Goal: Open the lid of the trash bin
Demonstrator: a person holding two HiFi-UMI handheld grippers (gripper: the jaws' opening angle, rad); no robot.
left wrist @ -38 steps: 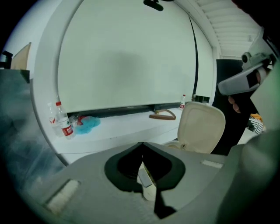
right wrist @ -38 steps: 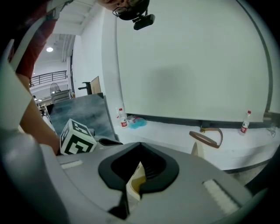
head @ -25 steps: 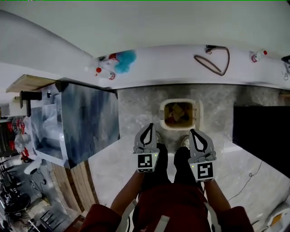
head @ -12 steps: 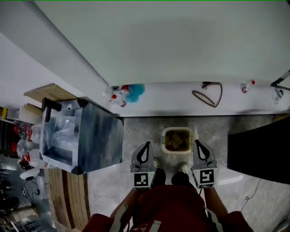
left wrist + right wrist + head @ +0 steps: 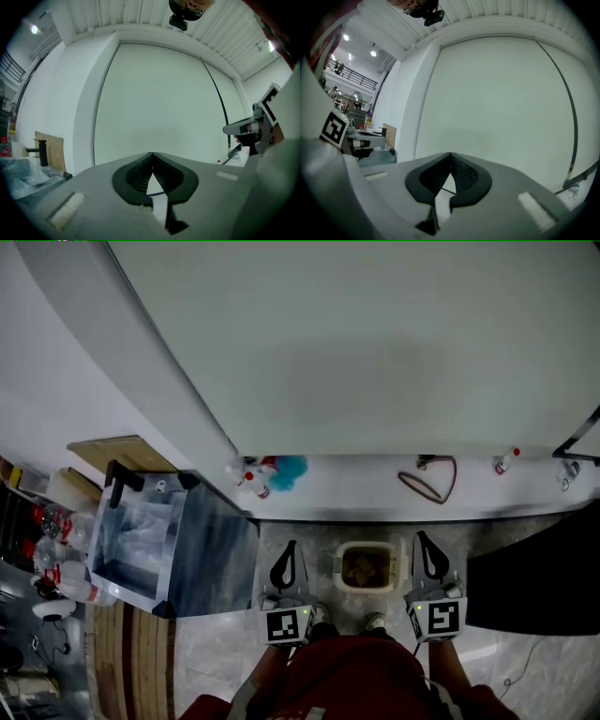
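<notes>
The trash bin (image 5: pixel 367 567) is a small cream bin on the stone floor right in front of the person's shoes; its top shows brownish rubbish inside. My left gripper (image 5: pixel 290 546) hangs to the left of the bin and my right gripper (image 5: pixel 419 536) to its right, both clear of it. Each is shut with nothing between its tips. In the left gripper view the left gripper (image 5: pixel 152 154) points at a plain white wall, and the right gripper (image 5: pixel 450 154) does the same in its own view. The bin is in neither gripper view.
A steel cart with a clear tub (image 5: pixel 150 538) stands at the left. Behind the bin a white ledge (image 5: pixel 366 495) carries bottles (image 5: pixel 255 480), a blue cloth (image 5: pixel 290 468) and a looped cable (image 5: pixel 431 479). A dark block (image 5: pixel 536 587) fills the right.
The head view has swung up toward the wall, so the bin looks smaller and lower. Both grippers have spread apart to either side of the bin and stayed shut.
</notes>
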